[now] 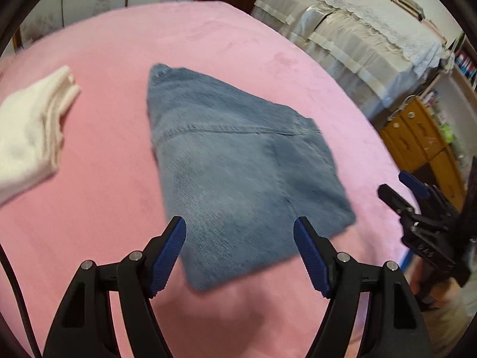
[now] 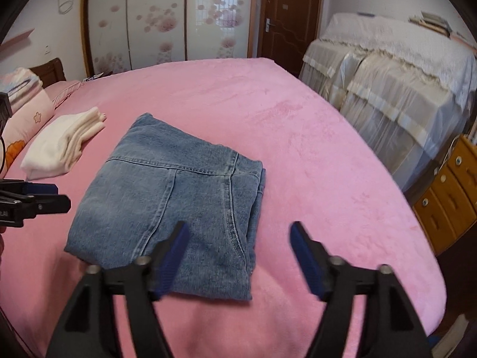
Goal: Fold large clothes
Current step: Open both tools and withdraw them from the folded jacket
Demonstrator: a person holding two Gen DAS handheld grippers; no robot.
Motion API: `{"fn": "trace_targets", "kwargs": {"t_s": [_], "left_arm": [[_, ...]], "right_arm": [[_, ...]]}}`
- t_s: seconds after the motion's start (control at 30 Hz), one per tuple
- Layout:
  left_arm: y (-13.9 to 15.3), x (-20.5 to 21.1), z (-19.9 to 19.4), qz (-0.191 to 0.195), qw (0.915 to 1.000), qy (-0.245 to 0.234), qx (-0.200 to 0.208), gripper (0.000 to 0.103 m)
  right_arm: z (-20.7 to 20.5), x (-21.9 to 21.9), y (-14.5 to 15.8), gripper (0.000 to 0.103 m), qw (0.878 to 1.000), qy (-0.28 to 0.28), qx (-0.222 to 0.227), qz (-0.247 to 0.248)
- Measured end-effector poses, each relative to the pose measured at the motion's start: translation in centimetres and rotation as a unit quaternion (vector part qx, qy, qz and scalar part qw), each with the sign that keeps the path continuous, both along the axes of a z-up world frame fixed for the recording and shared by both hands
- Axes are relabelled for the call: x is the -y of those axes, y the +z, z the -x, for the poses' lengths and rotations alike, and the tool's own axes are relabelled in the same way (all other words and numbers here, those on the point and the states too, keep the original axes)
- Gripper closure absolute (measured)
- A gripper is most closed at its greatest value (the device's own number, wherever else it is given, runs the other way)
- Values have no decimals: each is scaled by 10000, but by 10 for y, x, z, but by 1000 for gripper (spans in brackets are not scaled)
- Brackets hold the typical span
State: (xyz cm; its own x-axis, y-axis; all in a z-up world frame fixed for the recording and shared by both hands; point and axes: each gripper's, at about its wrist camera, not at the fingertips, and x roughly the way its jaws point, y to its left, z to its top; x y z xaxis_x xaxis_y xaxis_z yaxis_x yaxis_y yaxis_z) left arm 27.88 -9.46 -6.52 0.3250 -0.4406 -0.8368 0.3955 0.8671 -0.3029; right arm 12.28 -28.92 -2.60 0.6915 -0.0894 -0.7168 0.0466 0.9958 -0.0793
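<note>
Folded blue jeans (image 1: 238,167) lie flat on the pink bed cover (image 1: 119,119), a compact bundle with seams showing. My left gripper (image 1: 240,238) hovers open above the near edge of the jeans, nothing between its blue pads. In the right wrist view the same jeans (image 2: 167,197) lie ahead and to the left, and my right gripper (image 2: 240,244) stands open above their near right corner, empty. The right gripper (image 1: 414,197) also shows at the right edge of the left wrist view, and the left gripper (image 2: 44,197) at the left edge of the right wrist view.
A folded white garment (image 2: 65,143) lies on the pink bed cover (image 2: 298,137) left of the jeans. Pillows (image 2: 26,110) sit at the far left. A covered sofa (image 2: 387,89) and a wooden drawer cabinet (image 2: 450,188) stand to the right. A brown door (image 2: 289,21) is behind.
</note>
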Motion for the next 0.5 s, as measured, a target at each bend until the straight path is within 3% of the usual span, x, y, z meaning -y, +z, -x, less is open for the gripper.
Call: {"fn": "trace_targets", "kwargs": {"t_s": [0.13, 0.23, 0.5], "left_arm": [[11, -5, 1, 39, 9999, 55, -93, 28], [19, -8, -1, 51, 9999, 14, -162, 12], [33, -17, -25, 133, 9994, 56, -322, 12]], "right_arm": [[5, -3, 22, 23, 9997, 151, 160, 138], [2, 0, 38, 15, 9996, 230, 100, -112], [-23, 17, 57, 14, 9936, 407, -430, -962]]}}
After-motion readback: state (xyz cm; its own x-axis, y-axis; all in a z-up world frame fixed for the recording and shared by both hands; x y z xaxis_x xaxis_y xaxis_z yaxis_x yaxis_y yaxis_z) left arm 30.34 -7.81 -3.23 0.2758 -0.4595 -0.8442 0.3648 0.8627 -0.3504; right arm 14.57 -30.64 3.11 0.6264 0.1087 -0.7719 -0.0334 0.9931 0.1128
